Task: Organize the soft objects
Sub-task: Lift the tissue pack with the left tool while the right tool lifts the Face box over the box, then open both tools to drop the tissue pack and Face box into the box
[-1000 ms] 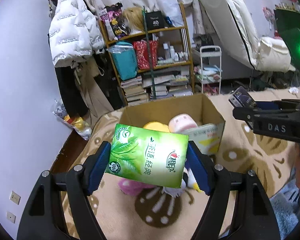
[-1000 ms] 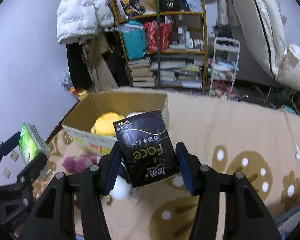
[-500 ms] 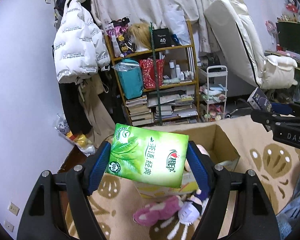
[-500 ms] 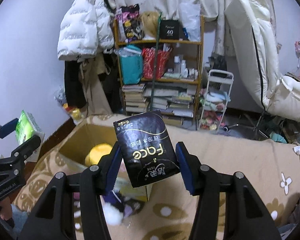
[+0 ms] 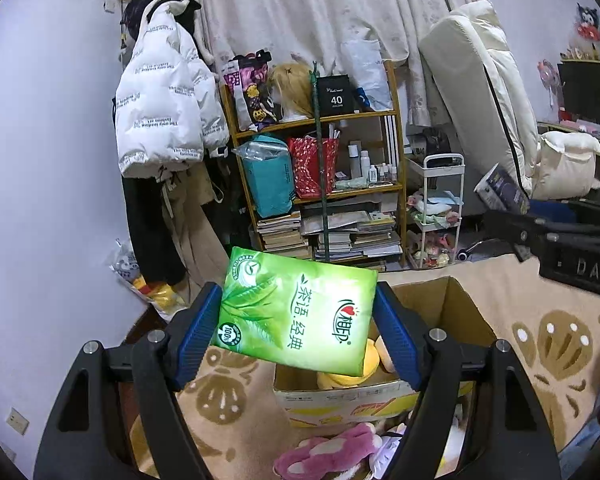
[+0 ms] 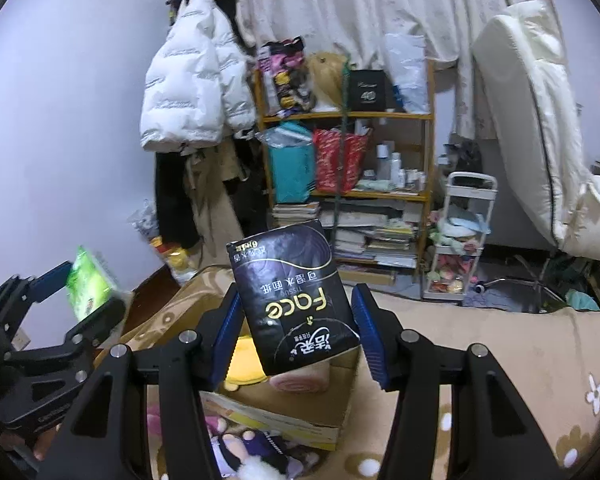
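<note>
Holding now: the left gripper (image 5: pixel 298 344) is clamped on a green tissue pack (image 5: pixel 296 314), its blue pads pressed to both short ends; the right gripper (image 6: pixel 296 332) is closed on a black tissue pack (image 6: pixel 296 296), gripped by its lower part only, tilted, most of it standing free above the pads.
Where things are: both packs hang in the air above a cardboard box (image 5: pixel 452 308) that sits on a patterned beige blanket (image 6: pixel 500 344); the box already holds a yellow plush (image 5: pixel 364 372) and a pink-and-cream soft item (image 6: pixel 300 380).
Slip risk: the black pack looks the likelier to slide or pivot, since its glossy wrap is pinched low and at an angle.
Squeeze risk: either pack is soft, so it may bulge and creep out of the pads during a quick swing.
Collision risk: the two grippers are near each other over one opening; lowering both together could knock them.
Miss risk: a release short of the near wall would land a pack on the pink plush toy (image 5: pixel 328 452) and the doll (image 6: pixel 244 444) lying in front of the box.
Fit risk: the box looks partly filled, so a pack dropped flat may perch on the plush and tumble out.
</note>
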`<action>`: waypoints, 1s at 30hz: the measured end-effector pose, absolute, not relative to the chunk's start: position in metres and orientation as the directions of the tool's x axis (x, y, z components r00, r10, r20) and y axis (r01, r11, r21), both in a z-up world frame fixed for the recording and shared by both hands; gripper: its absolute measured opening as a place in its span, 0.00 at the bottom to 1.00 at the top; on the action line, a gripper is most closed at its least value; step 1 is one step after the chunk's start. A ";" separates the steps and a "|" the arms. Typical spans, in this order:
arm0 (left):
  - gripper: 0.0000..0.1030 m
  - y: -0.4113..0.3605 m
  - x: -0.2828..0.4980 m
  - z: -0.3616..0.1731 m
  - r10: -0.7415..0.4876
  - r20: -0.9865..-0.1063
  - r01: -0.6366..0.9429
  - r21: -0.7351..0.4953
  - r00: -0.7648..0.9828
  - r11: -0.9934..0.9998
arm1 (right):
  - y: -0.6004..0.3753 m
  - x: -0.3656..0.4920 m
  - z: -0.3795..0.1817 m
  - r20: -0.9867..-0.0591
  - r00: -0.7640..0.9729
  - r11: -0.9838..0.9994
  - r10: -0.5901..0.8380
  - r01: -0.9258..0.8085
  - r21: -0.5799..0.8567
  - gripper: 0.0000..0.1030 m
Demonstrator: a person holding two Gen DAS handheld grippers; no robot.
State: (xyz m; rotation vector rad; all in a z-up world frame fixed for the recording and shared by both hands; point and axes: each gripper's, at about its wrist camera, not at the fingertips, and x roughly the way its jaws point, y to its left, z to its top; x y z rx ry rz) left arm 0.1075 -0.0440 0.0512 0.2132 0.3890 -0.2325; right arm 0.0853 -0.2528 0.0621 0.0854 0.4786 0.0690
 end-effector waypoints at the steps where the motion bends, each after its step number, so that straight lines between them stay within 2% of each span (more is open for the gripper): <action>1: 0.73 -0.043 0.110 0.049 -0.192 -0.398 0.271 0.151 0.897 0.951 | -0.251 0.086 0.060 -0.458 0.885 0.995 0.086 -0.050 0.091 0.56; 4: 0.73 -0.042 0.117 0.042 -0.201 -0.404 0.276 0.137 0.893 0.951 | -0.247 0.091 0.047 -0.469 0.879 0.996 0.085 -0.062 0.064 0.56; 30: 0.74 -0.040 0.170 -0.027 -0.224 -0.561 0.300 0.046 0.797 0.953 | -0.261 0.134 -0.031 -0.600 0.780 0.980 0.175 -0.079 0.184 0.56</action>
